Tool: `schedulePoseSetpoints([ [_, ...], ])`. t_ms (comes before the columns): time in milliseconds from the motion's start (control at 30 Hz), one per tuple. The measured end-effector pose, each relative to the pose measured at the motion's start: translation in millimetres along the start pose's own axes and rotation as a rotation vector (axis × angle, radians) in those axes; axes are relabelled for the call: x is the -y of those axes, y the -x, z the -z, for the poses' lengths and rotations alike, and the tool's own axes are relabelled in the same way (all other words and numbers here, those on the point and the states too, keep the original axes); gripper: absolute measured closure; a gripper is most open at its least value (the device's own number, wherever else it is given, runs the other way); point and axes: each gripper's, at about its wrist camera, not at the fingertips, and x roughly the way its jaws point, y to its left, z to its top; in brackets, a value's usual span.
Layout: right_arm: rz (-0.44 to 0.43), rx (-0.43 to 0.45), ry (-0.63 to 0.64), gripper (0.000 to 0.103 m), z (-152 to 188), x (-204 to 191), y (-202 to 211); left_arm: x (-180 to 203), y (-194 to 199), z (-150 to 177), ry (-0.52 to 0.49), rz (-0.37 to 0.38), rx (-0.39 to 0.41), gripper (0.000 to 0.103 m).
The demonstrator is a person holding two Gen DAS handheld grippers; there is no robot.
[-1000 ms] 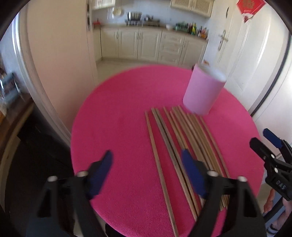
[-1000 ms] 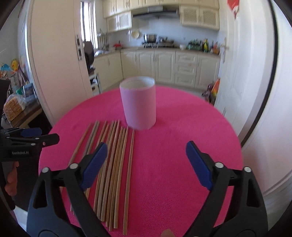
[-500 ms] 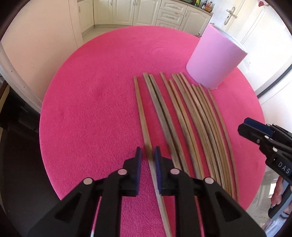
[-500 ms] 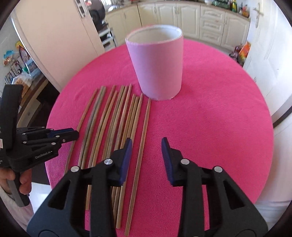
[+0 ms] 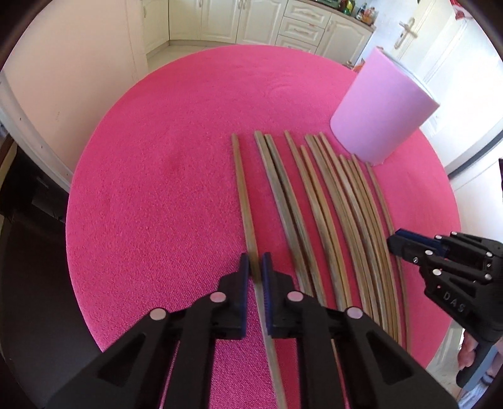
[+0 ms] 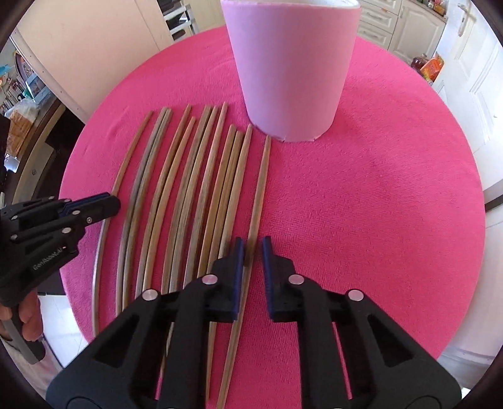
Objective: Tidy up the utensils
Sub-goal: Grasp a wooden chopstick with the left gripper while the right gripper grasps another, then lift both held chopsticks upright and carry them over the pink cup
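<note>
The left gripper [image 5: 255, 270], black with dark blue pads, points steeply down at a round table covered in a bright pink cloth [image 5: 163, 176]. Its jaws are drawn in tight on a single wooden chopstick [image 5: 243, 195], the outermost one on the left side of a row, gripping it along its nearer half. That chopstick lies a little apart from its neighbours.

The right gripper [image 6: 251, 250], of the same make, also points down at the table. Its jaws are closed in on another single chopstick [image 6: 261, 188], the outermost one on the right side of the row. The stick passes between the two pads; the left pad touches it, while a thin sliver of pink shows beside the right pad.

Between those two sticks lies the rest of the chopsticks [image 5: 327, 201], about ten of them, side by side on the cloth with their far tips toward a pale pink cylindrical holder [image 6: 292, 69]. The holder stands upright on the cloth just beyond the tips on the right side of the row, its open mouth upward.

A person's hand [image 6: 28, 314] wraps the handle of the left gripper at the table's edge. Behind the table are cream kitchen cabinets [image 5: 251, 22] and a white door [image 5: 418, 34].
</note>
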Motion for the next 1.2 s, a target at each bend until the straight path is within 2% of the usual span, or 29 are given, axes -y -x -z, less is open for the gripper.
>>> schedulePoseSetpoints([
  [167, -0.054, 0.014, -0.019, 0.097, 4, 8, 6, -9, 6, 4, 0.039, 0.031, 0.021, 0.097],
  [367, -0.115, 0.073, -0.006, 0.097, 9, 9, 25, -13, 31, 12, 0.067, 0.049, 0.098, 0.097],
  [467, -0.146, 0.123, 0.006, 0.097, 8, 7, 38, -8, 51, 12, 0.059, 0.083, 0.179, 0.097],
  [567, -0.195, 0.157, 0.012, 0.097, 4, 9, 52, -1, 72, 9, 0.044, 0.125, 0.292, 0.097],
  [700, -0.244, 0.217, -0.006, 0.097, -3, 20, 69, 19, 93, 6, -0.024, 0.171, 0.444, 0.097],
  [833, -0.281, 0.288, -0.023, 0.097, -10, 27, 87, 38, 100, -1, -0.074, 0.208, 0.550, 0.097],
  [967, -0.280, 0.394, -0.038, 0.097, -21, 36, 113, 58, 107, -16, -0.111, 0.271, 0.644, 0.097],
  [1067, -0.283, 0.497, -0.055, 0.097, -30, 44, 132, 74, 114, -26, -0.130, 0.285, 0.709, 0.097],
  [1200, -0.243, 0.629, -0.074, 0.097, -42, 48, 150, 90, 116, -42, -0.127, 0.313, 0.803, 0.097],
])
